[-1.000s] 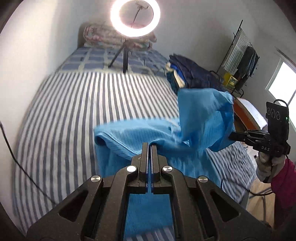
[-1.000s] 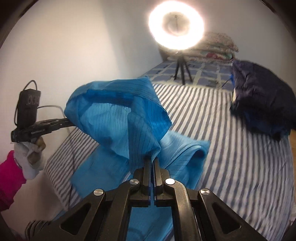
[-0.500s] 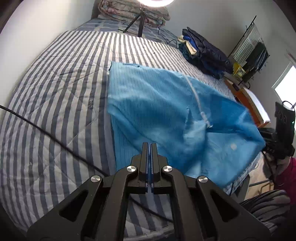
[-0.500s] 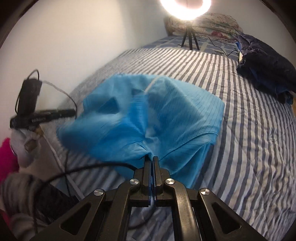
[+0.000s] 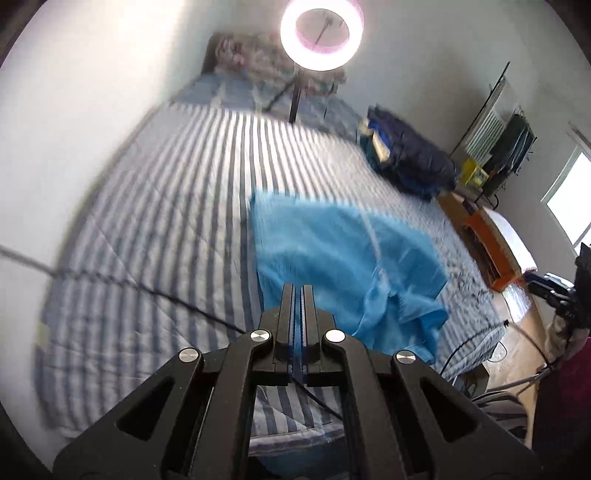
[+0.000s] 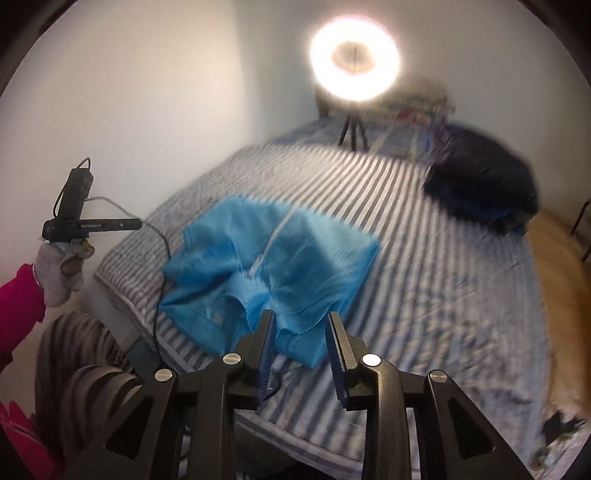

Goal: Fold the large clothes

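Note:
A light blue garment [image 5: 332,251] lies loosely spread on the striped bed [image 5: 166,221] near its front edge, with its near corner rumpled. My left gripper [image 5: 297,290] is shut with nothing in it. In the right wrist view it [image 6: 138,222] hangs in a gloved hand [image 6: 59,273], left of the garment [image 6: 295,251] and clear of it. My right gripper [image 6: 301,319] hovers just over the garment's near edge. Its jaws are opening, and the blue pads [image 6: 267,332] stand apart without pressing the cloth.
A lit ring light [image 5: 320,35] on a tripod stands at the far end of the bed. A dark navy pile of clothes [image 5: 410,162] lies at the bed's right. A black cable [image 5: 147,291] crosses the bedcover. An orange box [image 5: 491,247] stands beside the bed. The person's striped knees [image 6: 85,369] are at the bed's edge.
A second ago both grippers held the garment up in the air. It now lies on the bed, the right jaws have come apart, and both grippers have drawn back from it.

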Demonstrator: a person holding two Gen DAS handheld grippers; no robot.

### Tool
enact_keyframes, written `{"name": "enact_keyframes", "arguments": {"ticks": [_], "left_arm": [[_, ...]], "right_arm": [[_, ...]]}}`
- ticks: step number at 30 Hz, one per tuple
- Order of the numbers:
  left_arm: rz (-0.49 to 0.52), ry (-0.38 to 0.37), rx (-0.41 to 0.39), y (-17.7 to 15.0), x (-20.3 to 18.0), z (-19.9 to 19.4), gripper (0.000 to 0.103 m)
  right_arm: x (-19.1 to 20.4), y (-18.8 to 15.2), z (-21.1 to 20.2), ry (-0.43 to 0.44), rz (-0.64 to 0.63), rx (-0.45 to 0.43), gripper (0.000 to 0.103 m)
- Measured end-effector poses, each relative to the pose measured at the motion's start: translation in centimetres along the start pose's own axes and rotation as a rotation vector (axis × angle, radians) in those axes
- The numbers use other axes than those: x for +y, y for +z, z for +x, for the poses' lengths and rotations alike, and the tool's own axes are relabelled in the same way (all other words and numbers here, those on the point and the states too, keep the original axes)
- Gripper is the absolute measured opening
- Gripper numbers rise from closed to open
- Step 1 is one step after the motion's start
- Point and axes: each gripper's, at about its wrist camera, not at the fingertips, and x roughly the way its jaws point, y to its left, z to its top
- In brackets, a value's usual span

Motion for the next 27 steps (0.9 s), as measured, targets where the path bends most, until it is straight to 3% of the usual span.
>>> {"name": "enact_keyframes", "arguments": {"ticks": [4, 8, 9, 10, 11, 13, 17, 22, 27], "left_arm": [[0.036, -0.015, -0.078, 2.5, -1.8, -5.0, 0.0], [0.092, -0.005, -0.163, 5.0, -3.9, -10.4, 0.003], [0.097, -0.009, -0.177, 5.4, -4.2, -11.4, 0.019], [0.1, -0.014, -0.199, 5.8, -4.5, -12.5, 0.032], [0.097, -0.017, -0.221, 6.1, -4.6, -13.3, 0.058], [0.089, -0.019, -0.247, 6.5, -4.4, -13.9, 0.063], [0.003, -0.046, -0.18, 6.2, -2.2, -10.1, 0.063], [-0.153, -0.073, 0.004, 4.5, 2.5, -0.2, 0.063], [-0.29, -0.085, 0.121, 3.0, 5.7, 7.7, 0.063]], "right_arm": [[0.1, 2.6, -5.3, -0.063, -0.041, -0.092, 0.045], [0.6, 5.3, -9.7, -0.132, -0.093, -0.176, 0.047], [0.7, 5.9, -10.5, -0.144, -0.107, -0.19, 0.05], [0.8, 6.3, -11.1, -0.157, -0.124, -0.202, 0.06], [0.9, 6.6, -11.3, -0.169, -0.141, -0.215, 0.071], [0.8, 6.8, -11.2, -0.181, -0.147, -0.23, 0.076], [-0.9, 5.7, -7.6, -0.129, -0.063, -0.189, 0.079], [-3.1, 2.8, 0.5, -0.074, 0.035, -0.069, 0.078], [-5.1, 0.7, 7.4, 0.017, 0.154, 0.017, 0.078]]}}
